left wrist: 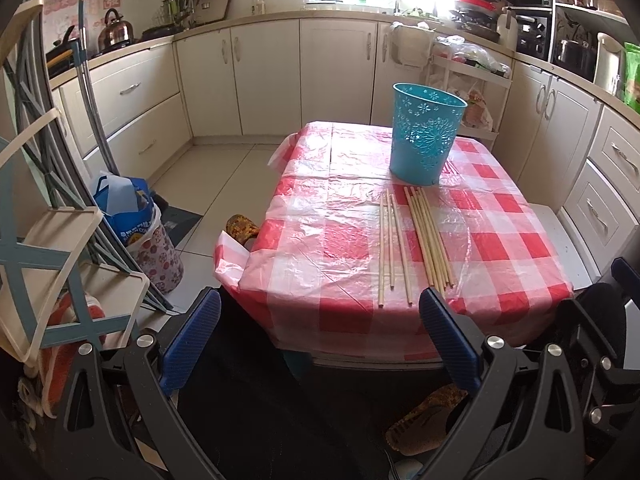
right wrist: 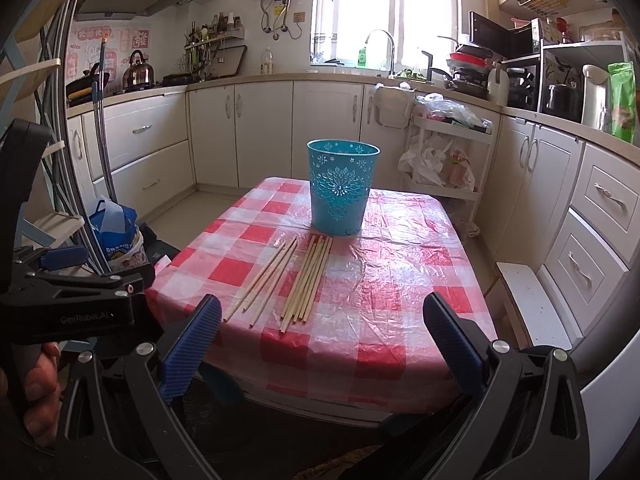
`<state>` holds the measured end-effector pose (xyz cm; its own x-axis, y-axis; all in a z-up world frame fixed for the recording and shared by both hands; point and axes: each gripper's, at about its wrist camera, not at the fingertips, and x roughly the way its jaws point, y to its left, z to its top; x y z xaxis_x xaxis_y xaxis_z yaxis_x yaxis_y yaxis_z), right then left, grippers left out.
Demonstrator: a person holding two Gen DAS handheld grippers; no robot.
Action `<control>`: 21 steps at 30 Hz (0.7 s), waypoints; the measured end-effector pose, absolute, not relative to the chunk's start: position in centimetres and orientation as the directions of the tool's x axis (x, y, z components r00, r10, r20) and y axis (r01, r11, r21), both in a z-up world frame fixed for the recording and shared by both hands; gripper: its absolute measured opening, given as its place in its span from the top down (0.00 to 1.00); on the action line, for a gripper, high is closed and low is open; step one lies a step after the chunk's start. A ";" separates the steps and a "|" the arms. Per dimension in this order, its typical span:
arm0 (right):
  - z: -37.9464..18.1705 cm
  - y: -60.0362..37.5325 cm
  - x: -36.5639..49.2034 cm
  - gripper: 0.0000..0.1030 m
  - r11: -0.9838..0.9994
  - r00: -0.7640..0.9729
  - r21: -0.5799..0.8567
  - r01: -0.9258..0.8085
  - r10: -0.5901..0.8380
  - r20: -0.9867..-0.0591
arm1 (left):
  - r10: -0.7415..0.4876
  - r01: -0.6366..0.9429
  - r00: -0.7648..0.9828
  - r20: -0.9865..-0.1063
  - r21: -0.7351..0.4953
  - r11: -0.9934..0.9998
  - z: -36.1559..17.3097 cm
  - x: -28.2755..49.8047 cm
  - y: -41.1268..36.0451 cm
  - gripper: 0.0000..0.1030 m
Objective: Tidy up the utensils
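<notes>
Sorting has not begun: every chopstick (right wrist: 288, 280) lies on the tabletop (right wrist: 400, 300) beside the teal bucket (right wrist: 340, 188); your left gripper (left wrist: 320, 332) and right gripper (right wrist: 322, 332) hold jaws spread, empty.

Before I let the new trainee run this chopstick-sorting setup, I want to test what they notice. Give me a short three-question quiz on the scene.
1. True or false: some chopsticks already stand inside the blue bin.
2. Multiple choice: how do the chopsticks lie on the checked tablecloth? A) one heap B) two separate groups side by side C) scattered across the whole table
3. Short answer: are the left gripper and right gripper open or shut, and does either hold anything?

Key
1. False: all lie on the cloth in front of the bin.
2. B
3. Both open, both empty, short of the table edge.
</notes>
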<state>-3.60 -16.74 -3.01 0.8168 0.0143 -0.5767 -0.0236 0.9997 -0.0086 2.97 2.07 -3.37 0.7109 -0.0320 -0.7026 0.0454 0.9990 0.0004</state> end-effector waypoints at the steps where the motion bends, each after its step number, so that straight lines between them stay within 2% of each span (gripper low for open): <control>1: -3.5 -16.9 -2.9 0.06 1.000 0.811 -0.009 -0.023 0.014 -0.584 | -0.030 0.043 0.707 -0.707 0.000 0.999 -3.6 3.5 2.1 0.07; 6: -5.5 -17.7 0.2 0.08 1.000 0.790 0.006 -0.026 0.024 -0.613 | -0.021 0.027 0.683 -0.730 -0.004 1.000 -4.8 6.1 2.0 0.07; 10: -7.3 -18.0 3.0 0.30 0.999 0.760 0.018 -0.050 0.050 -0.648 | -0.011 0.003 0.662 -0.750 -0.012 1.000 -6.0 8.4 2.4 0.07; 14: -9.7 -18.6 6.8 0.41 0.998 0.719 0.036 -0.060 0.068 -0.691 | 0.001 -0.015 0.649 -0.761 -0.011 1.000 -6.9 10.3 2.6 0.07; 21: -13.4 -19.9 13.5 0.69 0.998 0.649 0.048 -0.042 0.064 -0.758 | 0.011 -0.027 0.632 -0.775 -0.007 1.000 -8.0 13.6 2.4 0.07</control>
<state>13.46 -19.88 -13.38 0.6491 0.0638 -0.7581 -0.0419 0.9980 0.0481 13.62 2.40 -8.01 0.6320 0.0110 -0.7749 -0.0265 0.9996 -0.0074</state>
